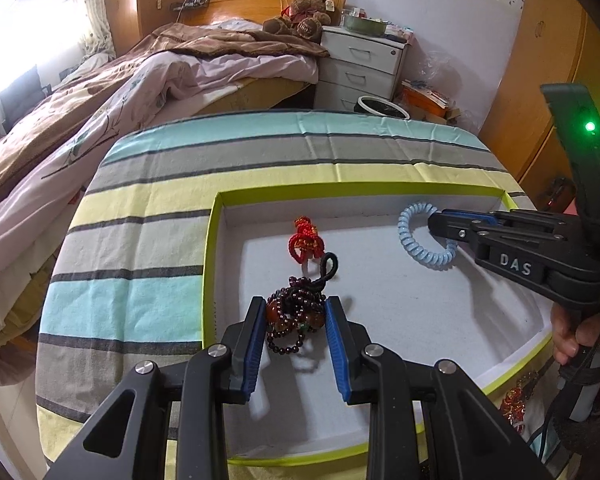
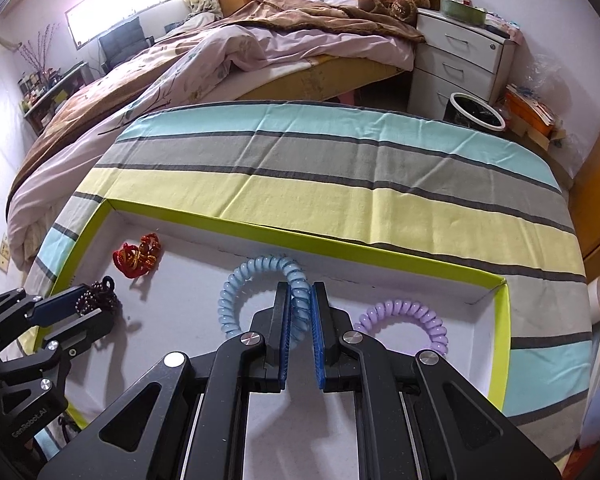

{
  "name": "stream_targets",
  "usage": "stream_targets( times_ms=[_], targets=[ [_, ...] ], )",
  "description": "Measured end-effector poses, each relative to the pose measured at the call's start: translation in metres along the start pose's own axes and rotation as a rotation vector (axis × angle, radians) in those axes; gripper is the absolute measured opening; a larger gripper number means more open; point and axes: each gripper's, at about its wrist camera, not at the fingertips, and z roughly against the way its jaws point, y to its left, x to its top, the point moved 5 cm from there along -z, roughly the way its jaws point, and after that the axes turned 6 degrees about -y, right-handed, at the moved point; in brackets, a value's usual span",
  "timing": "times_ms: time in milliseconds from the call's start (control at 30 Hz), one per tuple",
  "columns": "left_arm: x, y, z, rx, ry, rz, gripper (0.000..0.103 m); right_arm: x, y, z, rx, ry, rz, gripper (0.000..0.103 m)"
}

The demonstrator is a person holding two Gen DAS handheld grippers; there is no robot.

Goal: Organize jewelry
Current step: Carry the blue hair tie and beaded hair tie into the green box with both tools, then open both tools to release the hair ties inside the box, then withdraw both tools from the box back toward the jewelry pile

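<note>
the right gripper (image 2: 300,312) clamps the blue coil bracelet (image 2: 260,280) and the left gripper (image 1: 294,320) pinches the dark bead bracelet (image 1: 296,312), both inside the lime-rimmed tray (image 1: 210,264), so set them down well apart to avoid tangling.

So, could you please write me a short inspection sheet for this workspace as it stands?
Surface: striped cloth over the table, with an open green-edged tray on it.
Job's things: in the tray, a dark bead bundle, red knot charm, blue coil band and purple coil band.
Clutter: red ornament outside the tray.
Grippers: left gripper shut on the bead bundle; right gripper shut on the blue coil band.
Cables: dark lead below the right handle.
Surroundings: bed, white drawers.
</note>
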Motion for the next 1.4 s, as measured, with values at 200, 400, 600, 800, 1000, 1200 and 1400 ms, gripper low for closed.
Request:
stream_targets(
  times_ms=[200,400,600,800,1000,1200,1400],
  targets=[
    [0.001,0.001,0.000,0.004,-0.001,0.000,0.030,0.000,0.000,-0.002,-0.006,-0.004,0.005,0.010],
    [0.002,0.001,0.002,-0.003,-0.009,0.011,0.034,0.002,0.001,0.000,-0.007,-0.014,0.007,0.017],
    [0.004,0.001,0.008,-0.011,-0.020,0.023,0.040,0.003,-0.001,0.005,0.001,-0.026,-0.010,0.037],
    [0.004,-0.003,0.022,-0.018,-0.044,0.024,0.040,0.003,0.001,0.016,0.003,-0.050,-0.014,0.037],
    [-0.002,-0.007,0.042,-0.016,-0.074,0.026,0.041,-0.002,0.010,0.043,-0.039,-0.112,0.010,0.037],
    [-0.015,-0.008,0.063,-0.027,-0.100,0.045,0.041,-0.010,0.018,0.071,-0.066,-0.171,0.018,0.037],
    [-0.031,-0.003,0.086,-0.037,-0.120,0.071,0.041,-0.026,0.024,0.095,-0.049,-0.200,0.016,0.037]
  ],
)
